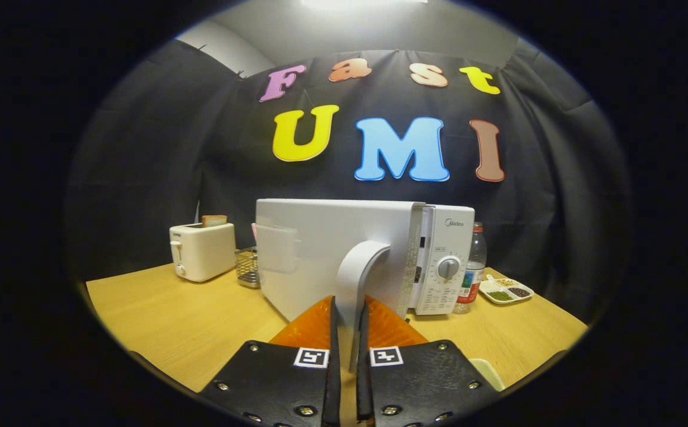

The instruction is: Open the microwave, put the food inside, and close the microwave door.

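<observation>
The gripper (pixel 347 311) has its jaws pinching the curved white handle (pixel 360 273) of the white microwave's door (pixel 326 249), which stands swung partly out from the oven body on a light wooden bench (pixel 160 314). The control panel with a round grey dial (pixel 448 268) sits just right of the door's edge. Left of the microwave stand a white toaster (pixel 201 251) holding a slice of bread (pixel 214 220) and a small wire basket (pixel 248 267). To its right are a clear plastic bottle (pixel 473 267) and a white divided dish of food (pixel 506 290).
</observation>
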`<state>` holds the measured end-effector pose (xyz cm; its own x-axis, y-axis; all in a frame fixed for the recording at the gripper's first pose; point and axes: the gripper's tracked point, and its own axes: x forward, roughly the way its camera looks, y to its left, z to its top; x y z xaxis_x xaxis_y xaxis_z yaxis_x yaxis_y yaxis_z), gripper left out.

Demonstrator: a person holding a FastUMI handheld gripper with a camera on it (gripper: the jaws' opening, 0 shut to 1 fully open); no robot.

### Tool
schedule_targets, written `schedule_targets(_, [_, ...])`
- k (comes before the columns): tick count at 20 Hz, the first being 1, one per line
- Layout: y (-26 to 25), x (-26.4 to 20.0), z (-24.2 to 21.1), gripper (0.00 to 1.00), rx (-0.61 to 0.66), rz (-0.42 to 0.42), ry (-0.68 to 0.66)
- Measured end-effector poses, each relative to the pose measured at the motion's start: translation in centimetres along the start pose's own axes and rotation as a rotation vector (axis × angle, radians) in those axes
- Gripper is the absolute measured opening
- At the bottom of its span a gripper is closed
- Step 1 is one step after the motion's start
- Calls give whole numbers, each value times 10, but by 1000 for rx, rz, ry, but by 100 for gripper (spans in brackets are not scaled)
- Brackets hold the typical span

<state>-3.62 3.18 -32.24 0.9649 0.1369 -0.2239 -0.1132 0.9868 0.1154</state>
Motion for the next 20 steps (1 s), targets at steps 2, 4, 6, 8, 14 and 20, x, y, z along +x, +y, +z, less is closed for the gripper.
schedule_targets(2, [28,-14,-1,11,14,50,-2])
schedule_targets(4, [57,-27,1,11,-17,85,-18])
schedule_targets(6, [83,-37,1,11,-27,112,-36])
schedule_targets(8, [109,-43,2,10,-26,125,-45])
schedule_targets(14, [180,-63,-1,10,-89,125,-92])
schedule_targets(20, [194,-67,-3,10,-57,142,-69])
